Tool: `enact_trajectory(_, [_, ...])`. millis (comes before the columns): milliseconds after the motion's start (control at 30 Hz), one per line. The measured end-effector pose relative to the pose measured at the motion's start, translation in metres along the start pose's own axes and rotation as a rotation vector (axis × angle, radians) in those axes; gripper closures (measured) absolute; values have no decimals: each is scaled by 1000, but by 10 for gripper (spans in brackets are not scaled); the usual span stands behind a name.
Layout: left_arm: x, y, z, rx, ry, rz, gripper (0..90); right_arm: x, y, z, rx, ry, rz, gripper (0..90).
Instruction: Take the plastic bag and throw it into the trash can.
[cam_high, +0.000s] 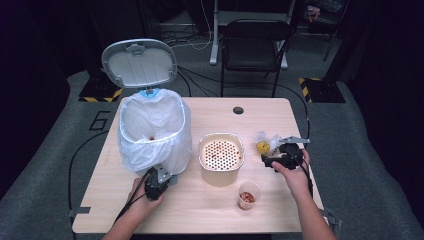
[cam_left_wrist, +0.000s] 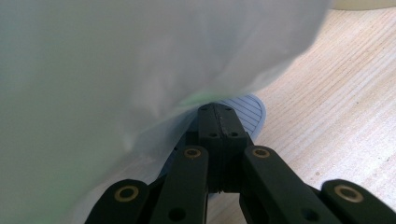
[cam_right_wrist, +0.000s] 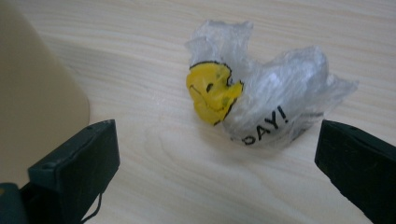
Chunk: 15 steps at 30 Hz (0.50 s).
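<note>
Currently the right gripper (cam_high: 270, 161) is seen at about 3 o'clock on the wooden table (cam_high: 210, 207), jaws spread wide apart and nothing held. In the right gripper view, the crumpled clear plastic wrapper (cam_right_wrist: 261, 100) with a yellow smiley print and black lettering lies flat on the table between the two jaws, slightly ahead of them, touching neither. In the high view the wrapper is found just at 11 o'clock from that gripper, beside the beige perforated-lid container (cam_high: 221, 157), which sits at table centre.

The left gripper (cam_high: 159, 176) is placed at about 7 o'clock on the table, jaws pressed together, resting on the grey ribbed foot pedal (cam_left_wrist: 247, 112) of the pedal bin (cam_high: 152, 127). Whether the pedal is pinched or only pressed cannot be told. The bin's white liner bag (cam_left_wrist: 116, 70) hangs just above the jaws. The bin lid (cam_high: 139, 62) is seen raised, tilted back toward 12 o'clock.

A small clear cup (cam_high: 248, 194) with reddish contents stands at 5 o'clock from the container, near the right forearm.
</note>
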<state>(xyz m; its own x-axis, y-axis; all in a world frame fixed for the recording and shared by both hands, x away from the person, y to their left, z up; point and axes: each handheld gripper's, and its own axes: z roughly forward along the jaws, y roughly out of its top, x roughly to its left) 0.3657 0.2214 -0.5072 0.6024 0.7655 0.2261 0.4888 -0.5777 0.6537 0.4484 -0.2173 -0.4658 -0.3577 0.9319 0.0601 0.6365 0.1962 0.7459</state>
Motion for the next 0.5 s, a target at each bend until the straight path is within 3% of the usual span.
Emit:
enact_trajectory(333, [0, 0, 0, -6, 3, -1, 900, -3, 27, 14, 7, -49, 8, 0])
enact_trajectory(500, [0, 0, 0, -5, 3, -4, 900, -6, 33, 24, 20, -70, 44, 0])
